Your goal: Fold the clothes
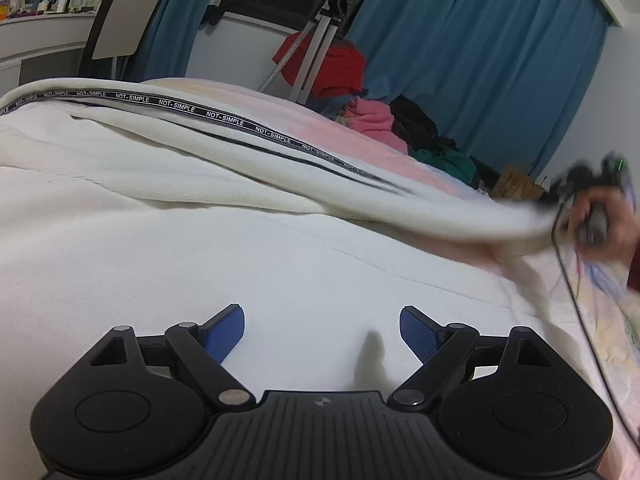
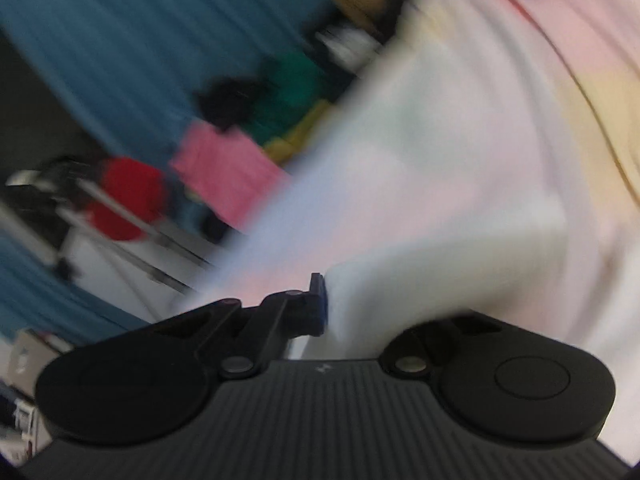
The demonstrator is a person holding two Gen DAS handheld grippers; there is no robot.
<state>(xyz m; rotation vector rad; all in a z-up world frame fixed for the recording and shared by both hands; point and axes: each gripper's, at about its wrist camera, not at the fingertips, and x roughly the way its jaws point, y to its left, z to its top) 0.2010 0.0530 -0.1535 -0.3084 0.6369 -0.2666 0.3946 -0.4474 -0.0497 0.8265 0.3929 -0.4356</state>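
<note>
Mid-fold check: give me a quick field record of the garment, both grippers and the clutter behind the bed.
garment: white garment with a NOT-SIMPLE stripe, spread on the bed
left gripper: open, over the cloth, nothing between the pads
right gripper: shut on a white fold, view blurred
right hand: at the garment's far right end
background: clothes pile, tripod, blue curtains

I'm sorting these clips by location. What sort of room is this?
Most likely a bedroom: a bed with pastel bedding under the white garment, blue curtains, and a clothes pile.
</note>
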